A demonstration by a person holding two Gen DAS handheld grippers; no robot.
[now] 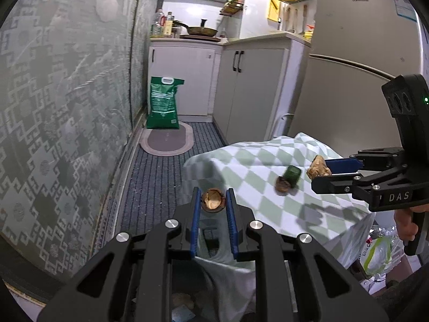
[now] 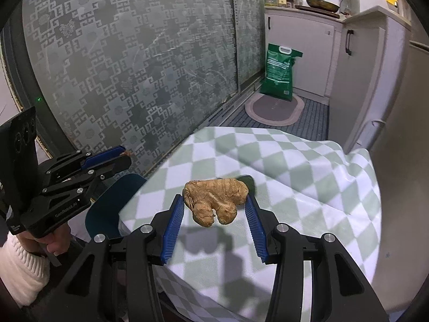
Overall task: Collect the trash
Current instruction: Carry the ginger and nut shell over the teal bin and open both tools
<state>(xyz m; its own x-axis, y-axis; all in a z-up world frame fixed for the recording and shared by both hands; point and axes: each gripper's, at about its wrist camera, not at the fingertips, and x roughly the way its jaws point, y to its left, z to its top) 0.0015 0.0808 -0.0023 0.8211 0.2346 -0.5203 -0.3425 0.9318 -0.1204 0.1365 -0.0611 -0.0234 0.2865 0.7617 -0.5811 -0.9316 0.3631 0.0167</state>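
We are holding a walnut shell (image 1: 213, 200) clamped in the left gripper (image 1: 213, 201), off the counter (image 1: 257, 158) edge. The right gripper (image 2: 215, 204) is clamping the ginger (image 2: 214, 201). Ahead of its jaws, another shell (image 1: 283, 184) and a green piece (image 1: 292, 176) are awaiting collection.

Narrow kitchen. Frosted patterned sliding door (image 1: 67, 102) fills frame left; grey ribbed carpet (image 1: 152, 177) w/ oval mat (image 1: 167, 141) mid-frame, green sack (image 1: 163, 104) standing on it. White cabinets (image 1: 249, 91) centre, pan (image 1: 201, 29) on counter upper centre, fridge (image 1: 356, 40) upper right. Green-check cloth (image 1: 268, 166) over table, lower right.
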